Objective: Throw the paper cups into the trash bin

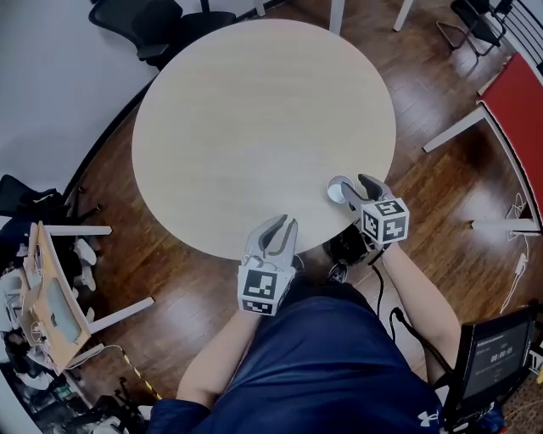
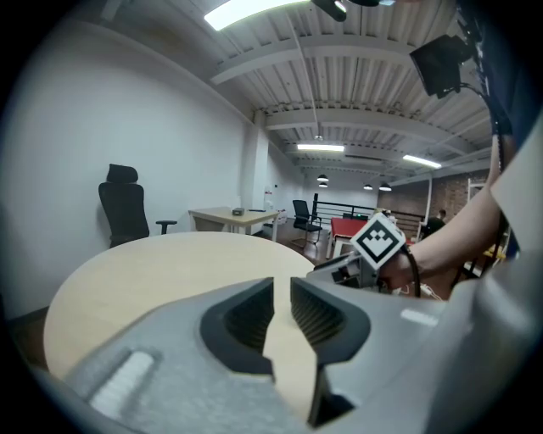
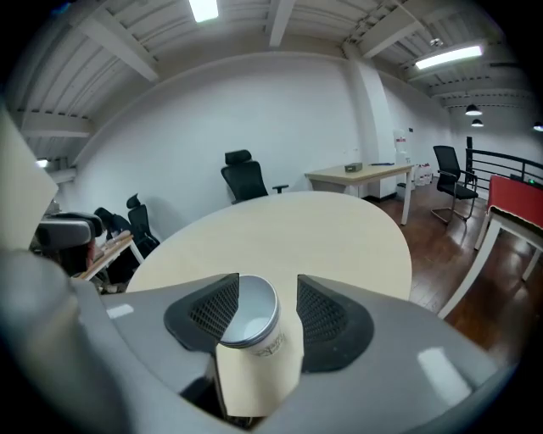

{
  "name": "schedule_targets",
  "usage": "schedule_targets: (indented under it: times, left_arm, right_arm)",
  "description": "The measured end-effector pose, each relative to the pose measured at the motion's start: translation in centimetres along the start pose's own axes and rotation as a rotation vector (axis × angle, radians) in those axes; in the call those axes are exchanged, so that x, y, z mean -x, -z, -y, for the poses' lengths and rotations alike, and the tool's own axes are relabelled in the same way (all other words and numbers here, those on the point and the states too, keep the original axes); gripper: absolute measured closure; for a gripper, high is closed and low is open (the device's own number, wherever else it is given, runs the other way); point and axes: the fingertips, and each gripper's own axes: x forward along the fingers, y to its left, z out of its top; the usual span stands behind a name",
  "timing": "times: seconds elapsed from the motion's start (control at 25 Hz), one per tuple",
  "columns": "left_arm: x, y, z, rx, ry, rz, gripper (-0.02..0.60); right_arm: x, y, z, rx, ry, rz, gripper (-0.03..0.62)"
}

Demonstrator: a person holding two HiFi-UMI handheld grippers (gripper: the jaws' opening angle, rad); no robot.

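Navy shirt [image 1: 339, 356] fills the bottom of the head view, and both bare forearms reach forward from it to the near edge of the round worktop [image 1: 254, 119].

Left forearm [image 1: 216, 347] runs up and right. Its left hand-held gripper [image 1: 287, 222] sits low over the worktop's near rim, jaws pointing away from the body. In the left gripper view that gripper [image 2: 282, 292] has its jaws all but closed, with only a thin slit between the ribbed pads. Pale worktop shows through the slit and nothing is held.

Right forearm [image 1: 416, 288] comes in from the right side. The right hand-held gripper [image 1: 349, 188] is angled up and left at the worktop's near-right edge.

Paper cup [image 1: 338, 190] is at that edge, between the right jaws, with its white mouth showing from above. In the right gripper view the cup [image 3: 254, 339] stands between the pads of that gripper [image 3: 267, 292], and the inside is visible. Jaws are partly apart around it: the rim lies against the left pad and a narrow gap shows on the right pad side, so no clamp is seen.

Black office chair [image 1: 144, 21] is beyond the far side. A red table [image 1: 517, 110] is well off to the right on the wood floor [image 1: 441, 186].
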Motion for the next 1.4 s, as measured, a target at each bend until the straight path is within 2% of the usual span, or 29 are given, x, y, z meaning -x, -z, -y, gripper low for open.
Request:
schedule_targets:
  times: [0.08,0.16,0.2,0.24,0.36,0.52,0.72,0.76,0.96,1.16,1.4]
  left_arm:
    - [0.3,0.1,-0.1,0.006,-0.002,0.0,0.522]
    - [0.6,0.2,-0.1,0.008,0.001,-0.002,0.523]
    - [0.6,0.3,0.0,0.007,0.004,-0.004,0.525]
    - [0.7,0.3,0.1,0.006,0.006,-0.007,0.525]
    - [1.0,0.2,0.4,-0.002,0.015,-0.021,0.528]
    - [1.6,0.5,0.4,-0.016,0.026,-0.046,0.528]
    - [2.9,1.5,-0.1,-0.02,0.001,-0.082,0.529]
    - [3.1,1.5,-0.4,-0.021,-0.004,-0.085,0.529]
    - [3.3,2.8,-1.2,-0.024,-0.002,-0.092,0.534]
    - [2.3,2.9,0.0,-0.037,0.06,-0.09,0.536]
    - [0.3,2.3,3.1,-0.059,0.181,-0.084,0.538]
  right_arm:
    - [1.4,-0.8,-0.7,0.008,-0.032,0.095,0.367]
    - [2.7,-0.5,-1.6,0.063,-0.051,0.15,0.325]
    - [3.0,0.3,-2.0,0.104,-0.054,0.145,0.26]
    - [3.0,1.4,-2.3,0.145,-0.053,0.121,0.246]
    - [1.8,4.5,-2.5,0.216,-0.034,0.028,0.233]
    - [-1.4,6.4,-1.9,0.205,-0.013,-0.046,0.212]
    - [-2.9,5.0,-2.2,0.235,0.003,-0.033,0.218]
    - [-3.0,4.7,-2.1,0.236,0.008,-0.021,0.263]
    - [-3.0,4.4,-2.1,0.207,0.022,0.022,0.266]
    - [-1.1,5.3,-1.7,0.195,0.041,0.03,0.267]
    - [3.4,5.4,-0.5,0.151,0.115,0.071,0.267]
